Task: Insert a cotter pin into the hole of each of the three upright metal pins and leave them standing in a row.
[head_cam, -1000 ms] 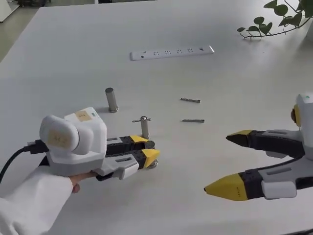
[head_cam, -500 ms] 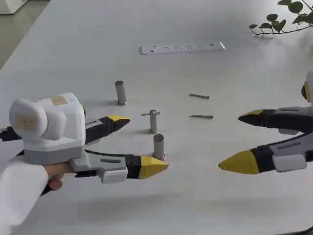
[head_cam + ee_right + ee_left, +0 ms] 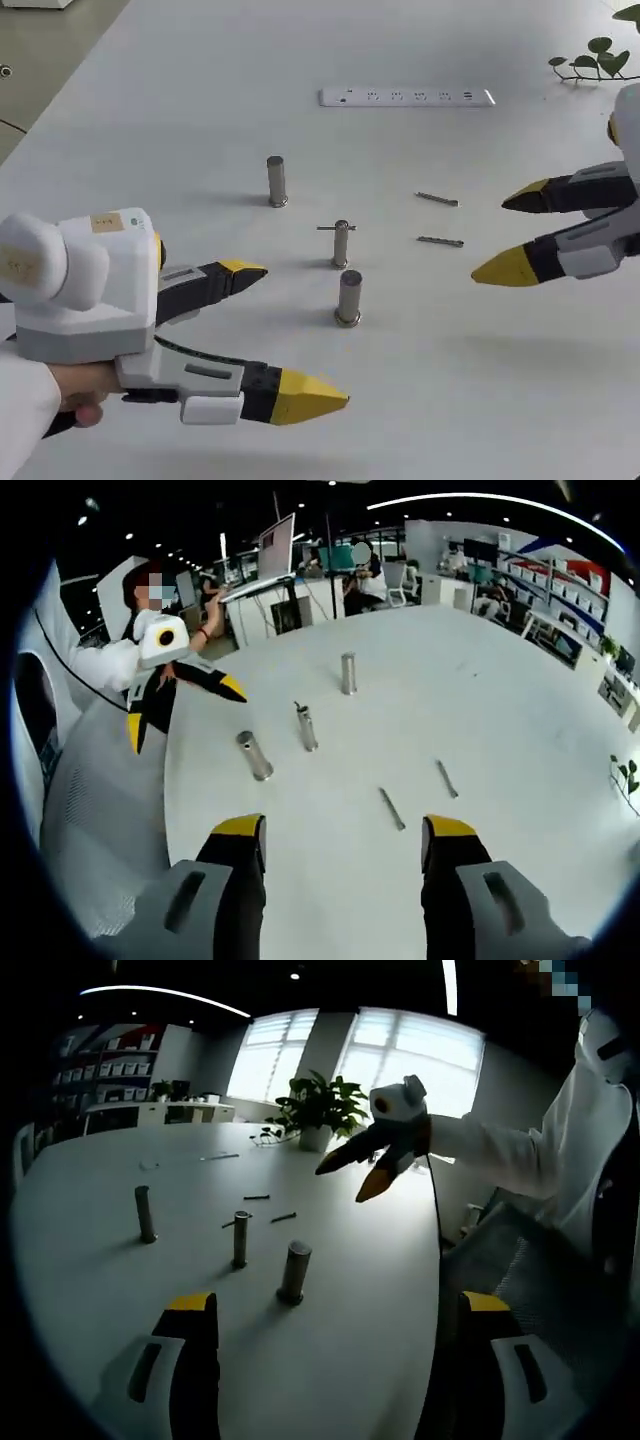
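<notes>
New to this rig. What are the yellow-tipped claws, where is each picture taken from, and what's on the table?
A person holds a two-jaw gripper in each hand. The rectangular picture comes from a headset camera; each round one from a camera on a gripper. The left gripper and right gripper are open, holding nothing. On the table stand three metal pins: the far pin and near pin are bare, the middle pin has a cotter pin through it. Two loose cotter pins lie nearby, a power strip beyond.
</notes>
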{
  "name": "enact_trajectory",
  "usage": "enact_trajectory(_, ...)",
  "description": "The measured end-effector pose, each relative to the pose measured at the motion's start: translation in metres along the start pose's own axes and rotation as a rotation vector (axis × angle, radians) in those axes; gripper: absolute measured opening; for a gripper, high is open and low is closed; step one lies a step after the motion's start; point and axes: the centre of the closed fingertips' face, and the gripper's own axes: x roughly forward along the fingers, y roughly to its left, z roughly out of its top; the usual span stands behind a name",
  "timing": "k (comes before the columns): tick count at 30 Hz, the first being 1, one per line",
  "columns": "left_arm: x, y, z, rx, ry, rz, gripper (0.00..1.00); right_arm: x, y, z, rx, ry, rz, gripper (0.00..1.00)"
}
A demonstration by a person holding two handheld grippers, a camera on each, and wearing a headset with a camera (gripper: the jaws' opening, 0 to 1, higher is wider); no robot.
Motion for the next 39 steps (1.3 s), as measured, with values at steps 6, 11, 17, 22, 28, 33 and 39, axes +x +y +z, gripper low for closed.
enact_trajectory(6, 0.0, -0.005, 0.001, -0.057, -0.044, -0.007, 0.99, 0.017, -0.031, -0.003, -0.147, 0.11, 0.006, 0.41)
enact_trajectory(11, 0.001, -0.007, -0.003, -0.053, -0.031, -0.008, 0.99, 0.034, -0.039, -0.011, -0.194, 0.186, 0.021, 0.19)
enact_trajectory(17, 0.0, -0.008, -0.01, -0.06, -0.012, -0.012, 0.99, 0.052, -0.04, -0.023, -0.246, 0.27, 0.067, 0.13)
enact_trajectory(22, -0.002, -0.006, -0.013, -0.077, -0.015, -0.011, 0.99, 0.064, -0.049, -0.032, -0.255, 0.321, 0.076, 0.12)
enact_trajectory(28, -0.002, -0.003, -0.015, -0.119, -0.031, 0.005, 0.99, 0.07, -0.054, -0.03, -0.236, 0.336, 0.078, 0.1)
enact_trajectory(33, -0.003, -0.002, -0.016, -0.131, -0.035, 0.007, 0.99, 0.074, -0.067, -0.035, -0.283, 0.376, 0.073, 0.1)
enact_trajectory(39, -0.004, -0.004, -0.017, -0.131, -0.038, 0.005, 0.99, 0.077, -0.068, -0.037, -0.274, 0.39, 0.085, 0.04)
